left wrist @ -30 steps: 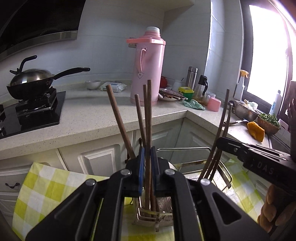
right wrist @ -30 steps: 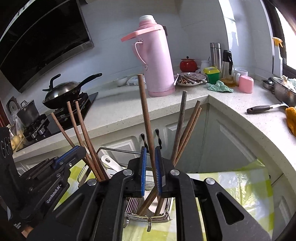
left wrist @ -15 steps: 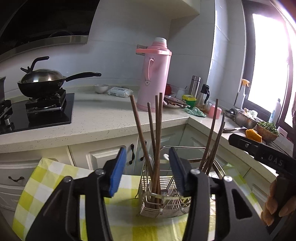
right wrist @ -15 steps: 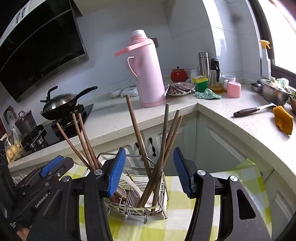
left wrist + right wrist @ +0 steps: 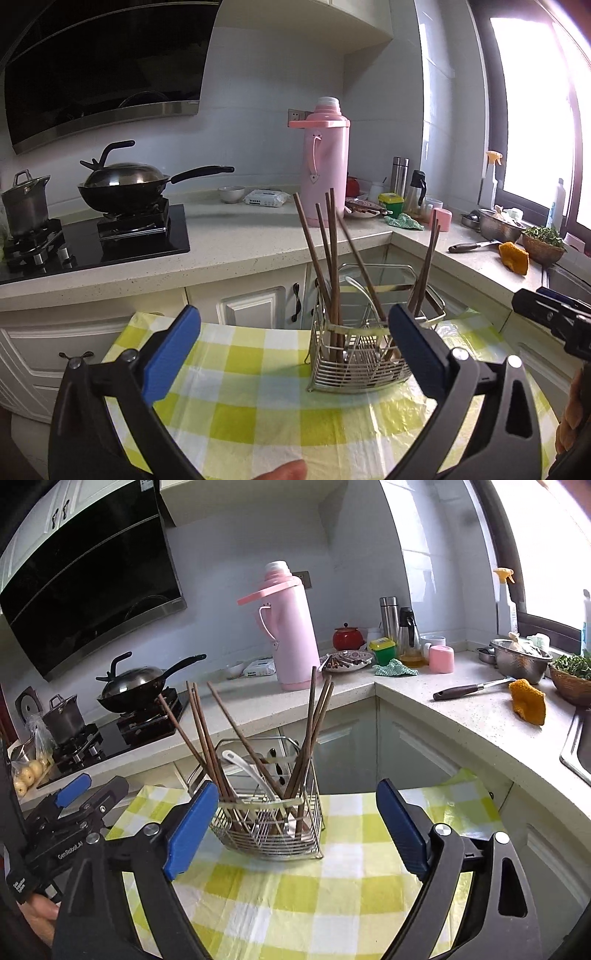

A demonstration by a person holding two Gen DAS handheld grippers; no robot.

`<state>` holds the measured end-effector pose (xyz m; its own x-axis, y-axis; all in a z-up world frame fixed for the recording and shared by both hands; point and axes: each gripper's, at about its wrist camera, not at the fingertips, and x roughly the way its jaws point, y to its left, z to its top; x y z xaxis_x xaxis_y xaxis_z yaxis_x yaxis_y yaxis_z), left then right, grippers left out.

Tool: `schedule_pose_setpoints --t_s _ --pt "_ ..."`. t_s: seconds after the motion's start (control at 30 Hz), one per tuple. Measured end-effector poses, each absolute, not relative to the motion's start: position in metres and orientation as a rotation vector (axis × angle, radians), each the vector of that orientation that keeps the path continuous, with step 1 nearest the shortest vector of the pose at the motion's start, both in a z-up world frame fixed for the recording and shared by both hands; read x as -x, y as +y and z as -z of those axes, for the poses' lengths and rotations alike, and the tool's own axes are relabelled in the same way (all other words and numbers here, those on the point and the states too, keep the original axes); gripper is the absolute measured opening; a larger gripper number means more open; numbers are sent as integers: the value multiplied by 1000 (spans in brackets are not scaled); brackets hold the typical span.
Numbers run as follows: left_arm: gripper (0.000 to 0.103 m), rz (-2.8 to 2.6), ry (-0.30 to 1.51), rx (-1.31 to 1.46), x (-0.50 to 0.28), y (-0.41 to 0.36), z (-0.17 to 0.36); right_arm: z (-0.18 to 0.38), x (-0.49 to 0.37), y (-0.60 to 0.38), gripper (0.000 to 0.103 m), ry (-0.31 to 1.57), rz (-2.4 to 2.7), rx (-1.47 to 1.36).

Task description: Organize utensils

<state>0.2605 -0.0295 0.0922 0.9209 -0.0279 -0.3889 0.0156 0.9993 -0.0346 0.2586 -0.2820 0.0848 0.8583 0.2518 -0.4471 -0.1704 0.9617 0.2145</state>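
A wire utensil rack (image 5: 356, 363) (image 5: 271, 829) stands on a green and white checked cloth (image 5: 258, 398) (image 5: 332, 878). Several brown chopsticks (image 5: 328, 266) (image 5: 207, 734) stand in it in a left and a right bunch, with a white spoon (image 5: 243, 766) between them. My left gripper (image 5: 295, 354) is wide open and empty, in front of the rack; it also shows in the right wrist view (image 5: 74, 794). My right gripper (image 5: 295, 823) is wide open and empty, in front of the rack; its tip shows in the left wrist view (image 5: 550, 314).
A counter runs behind with a pink thermos (image 5: 327, 162) (image 5: 291, 627), a wok on the stove (image 5: 122, 184), a plate of more chopsticks (image 5: 345, 661), a pink cup (image 5: 441, 659), a knife (image 5: 469, 690) and a steel bowl (image 5: 521, 661).
Both grippers let go of the chopsticks they held in the rack, opened wide and pulled back and away from the rack.
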Motion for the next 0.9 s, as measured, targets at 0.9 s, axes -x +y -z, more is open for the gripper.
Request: schedule_pose_setpoints --t_s 0.9 --pt "99 97 464 2 -208 -29 -63 -40 -203 -264 85 504 -210 -69"
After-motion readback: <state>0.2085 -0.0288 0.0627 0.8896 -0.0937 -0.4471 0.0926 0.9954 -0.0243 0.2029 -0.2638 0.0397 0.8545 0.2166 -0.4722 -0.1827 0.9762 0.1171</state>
